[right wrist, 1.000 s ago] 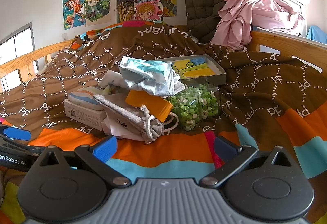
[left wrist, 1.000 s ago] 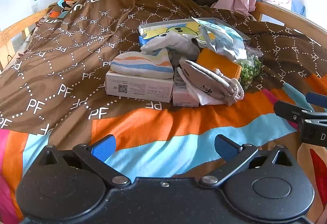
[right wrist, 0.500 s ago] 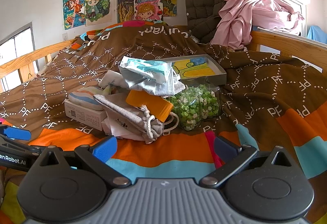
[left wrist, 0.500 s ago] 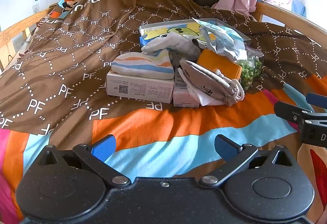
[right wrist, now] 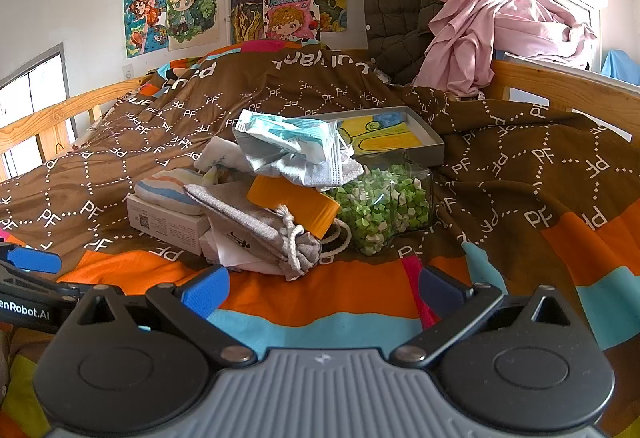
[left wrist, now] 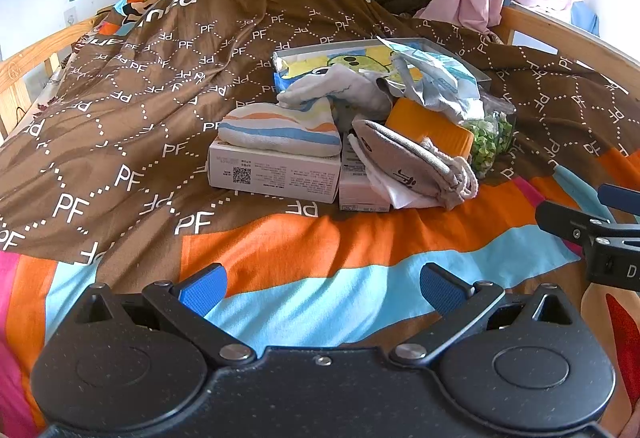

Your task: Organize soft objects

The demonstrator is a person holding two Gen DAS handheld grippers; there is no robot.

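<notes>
A: How were the fingers found?

B: The left gripper [left wrist: 320, 284] and the right gripper [right wrist: 323, 287] were both seen spread wide with nothing between them, held low over the near part of the bed [left wrist: 304, 262].

A: And the soft things?

B: A striped cloth [left wrist: 276, 130] was seen on a white box [left wrist: 272, 174]. Just to its right, a grey drawstring pouch [right wrist: 260, 230] was seen, with a crumpled packet [right wrist: 292, 150] piled behind it.

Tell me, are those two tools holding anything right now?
No. The left tool and the right tool both gape open and empty, short of the pile on the bed.
</notes>
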